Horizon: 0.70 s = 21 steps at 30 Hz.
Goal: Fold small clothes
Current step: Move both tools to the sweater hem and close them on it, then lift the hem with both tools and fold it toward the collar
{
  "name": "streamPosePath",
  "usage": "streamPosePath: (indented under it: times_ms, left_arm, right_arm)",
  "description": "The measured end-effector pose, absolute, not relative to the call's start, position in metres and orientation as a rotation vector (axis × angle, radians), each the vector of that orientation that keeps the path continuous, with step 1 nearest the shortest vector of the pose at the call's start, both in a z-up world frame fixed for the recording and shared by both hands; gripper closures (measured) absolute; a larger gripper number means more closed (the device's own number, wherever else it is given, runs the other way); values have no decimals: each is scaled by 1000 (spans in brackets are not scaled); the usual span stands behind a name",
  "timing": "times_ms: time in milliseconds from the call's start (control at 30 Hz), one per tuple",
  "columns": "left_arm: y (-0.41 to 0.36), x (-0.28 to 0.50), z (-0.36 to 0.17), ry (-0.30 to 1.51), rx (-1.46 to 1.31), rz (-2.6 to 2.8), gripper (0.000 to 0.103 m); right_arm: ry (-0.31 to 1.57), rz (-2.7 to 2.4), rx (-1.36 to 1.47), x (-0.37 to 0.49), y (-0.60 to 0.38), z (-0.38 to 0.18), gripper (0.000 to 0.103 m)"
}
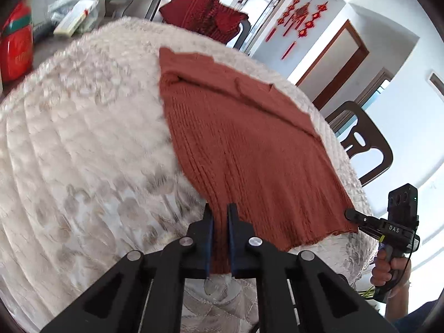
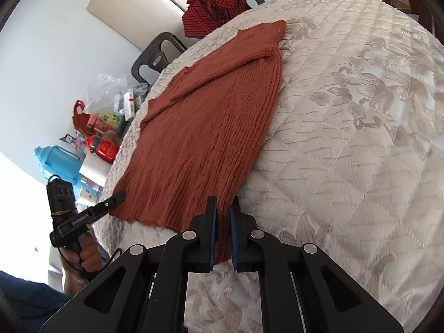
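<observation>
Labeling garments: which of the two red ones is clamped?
The plain rust knit sweater, flat on the table: both grippers pinch its near hem. The checked red garment hangs on a chair, untouched.

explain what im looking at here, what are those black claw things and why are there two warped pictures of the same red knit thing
There is no robot here. A person holds a hand-held tool in each hand, each with two black fingers that pinch, and a wide-angle camera on each tool looks forward along those fingers. That lens bends the pictures.

One picture is from the left gripper, the other from the right gripper. Each also catches the other tool at its edge, with the hand gripping its handle.

On the surface lies a cream quilted cloth, and on it a rust-coloured knitted sweater spread flat, its sleeves folded across its top part. Each gripper is shut on the sweater's near hem, one at each corner.

Beyond it, a dark red checked garment hangs over a chair, and bottles and packets sit to one side.
</observation>
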<state>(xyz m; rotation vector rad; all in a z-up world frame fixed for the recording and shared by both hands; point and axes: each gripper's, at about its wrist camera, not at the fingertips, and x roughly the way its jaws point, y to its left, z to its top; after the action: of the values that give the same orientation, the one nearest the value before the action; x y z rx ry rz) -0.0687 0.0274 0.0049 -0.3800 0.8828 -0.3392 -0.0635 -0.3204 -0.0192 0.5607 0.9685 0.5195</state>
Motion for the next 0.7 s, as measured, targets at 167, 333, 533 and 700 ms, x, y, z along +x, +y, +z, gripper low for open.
streamPosePath:
  times_ms: [167, 333, 533, 700]
  left_arm:
    - [47, -68, 40, 758, -408, -362, 93]
    - [53, -84, 54, 718, -438, -388, 93]
    - [49, -85, 59, 708, -448, -411, 94]
    - [58, -60, 70, 649, -479, -398, 93]
  right_arm:
    - [838, 567, 608, -66, -336, 9, 96]
    - [764, 590, 654, -80, -347, 27, 96]
    - [742, 622, 660, -83, -342, 36, 96]
    - [663, 645, 700, -59, -347, 47, 96]
